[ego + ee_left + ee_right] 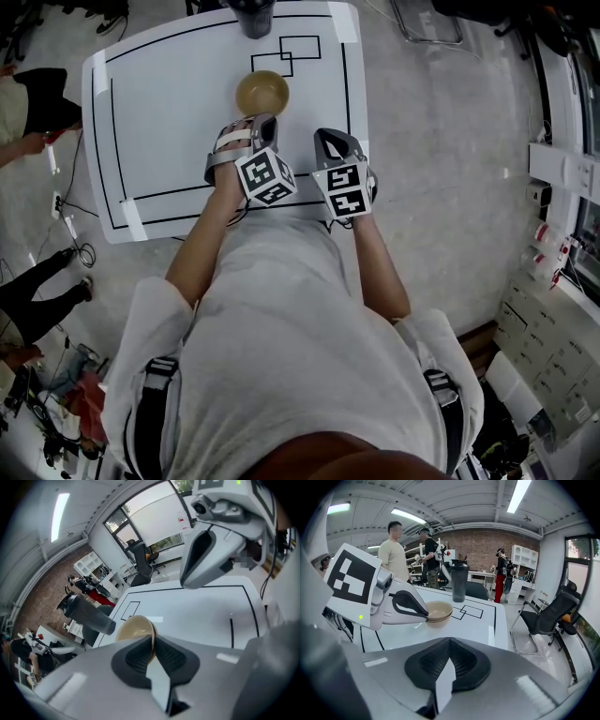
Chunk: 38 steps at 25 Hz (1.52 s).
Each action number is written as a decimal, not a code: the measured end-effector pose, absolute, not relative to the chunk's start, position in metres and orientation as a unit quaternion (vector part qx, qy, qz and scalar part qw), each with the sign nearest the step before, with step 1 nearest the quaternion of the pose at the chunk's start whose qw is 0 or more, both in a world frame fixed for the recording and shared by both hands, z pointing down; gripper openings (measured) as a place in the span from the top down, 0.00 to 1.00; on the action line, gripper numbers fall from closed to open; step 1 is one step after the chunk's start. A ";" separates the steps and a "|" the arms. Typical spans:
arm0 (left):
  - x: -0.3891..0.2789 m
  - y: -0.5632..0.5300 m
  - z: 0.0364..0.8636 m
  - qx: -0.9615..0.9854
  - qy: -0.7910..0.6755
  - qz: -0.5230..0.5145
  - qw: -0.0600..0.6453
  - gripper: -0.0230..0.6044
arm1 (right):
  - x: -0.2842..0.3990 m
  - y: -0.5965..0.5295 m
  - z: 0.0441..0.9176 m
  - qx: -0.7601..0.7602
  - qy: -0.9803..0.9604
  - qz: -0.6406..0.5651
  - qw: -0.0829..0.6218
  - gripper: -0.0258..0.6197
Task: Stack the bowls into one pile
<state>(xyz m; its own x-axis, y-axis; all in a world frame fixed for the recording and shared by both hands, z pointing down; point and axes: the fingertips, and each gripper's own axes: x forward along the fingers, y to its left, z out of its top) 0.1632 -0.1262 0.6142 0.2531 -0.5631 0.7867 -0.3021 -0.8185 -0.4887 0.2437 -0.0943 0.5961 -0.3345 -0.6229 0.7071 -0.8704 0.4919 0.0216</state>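
Bowls (262, 92) sit as one tan pile in the middle of the white bench (169, 112), just ahead of both tools. That's what I've got on my screens.

Nearest to me, on the right, is the right tool (337, 141). It is clenched with nothing in it, and in its own view the dark pads (461, 660) meet flat together. It hangs over the near right part of the bench, apart from the pile.

Just left of it and a touch farther out is the left tool (251, 122), and it's grasping. Its view has the pads pinched on the near rim of the top bowl (136, 627), with the rim running down between them. From the right gripper view I can see that top bowl nested in another one below it, and the pile resting on the bench with the left tool's tip at its near left edge.

Beyond the pile, two overlapping black-outlined rectangles (298, 52) are marked on the bench surface, just beside the bowls on the far right. Farther still, a dark shaker bottle (253, 17) stands upright at the far edge.

Past the bench, people (393, 550) stand to the far left, and an office chair (543, 616) sits off to the right.
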 end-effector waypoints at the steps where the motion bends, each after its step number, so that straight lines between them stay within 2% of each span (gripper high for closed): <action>1: 0.163 -0.127 0.615 -0.786 0.281 -0.539 0.108 0.93 | 0.243 -0.095 0.596 0.469 -0.797 0.184 0.335 0.96; 5: 0.161 -0.128 0.608 -0.800 0.305 -0.512 0.068 0.84 | 0.238 -0.096 0.592 0.467 -0.799 0.187 0.329 0.96; 9: 0.157 -0.131 0.595 -0.816 0.329 -0.474 0.028 0.83 | 0.231 -0.103 0.583 0.468 -0.802 0.187 0.320 0.96; 14: 0.145 -0.124 0.575 -0.835 0.346 -0.428 -0.012 0.84 | 0.222 -0.103 0.571 0.477 -0.804 0.180 0.306 0.96; 18: 0.125 -0.115 0.555 -0.845 0.366 -0.388 -0.024 0.96 | 0.208 -0.097 0.556 0.493 -0.806 0.177 0.277 0.96; 30: 0.029 -0.086 0.477 -0.863 0.441 -0.234 -0.081 0.96 | 0.119 -0.077 0.468 0.539 -0.818 0.122 0.158 0.96; 38: -0.032 -0.049 0.427 -0.867 0.463 -0.171 -0.061 0.96 | 0.069 -0.045 0.413 0.574 -0.808 0.086 0.100 0.96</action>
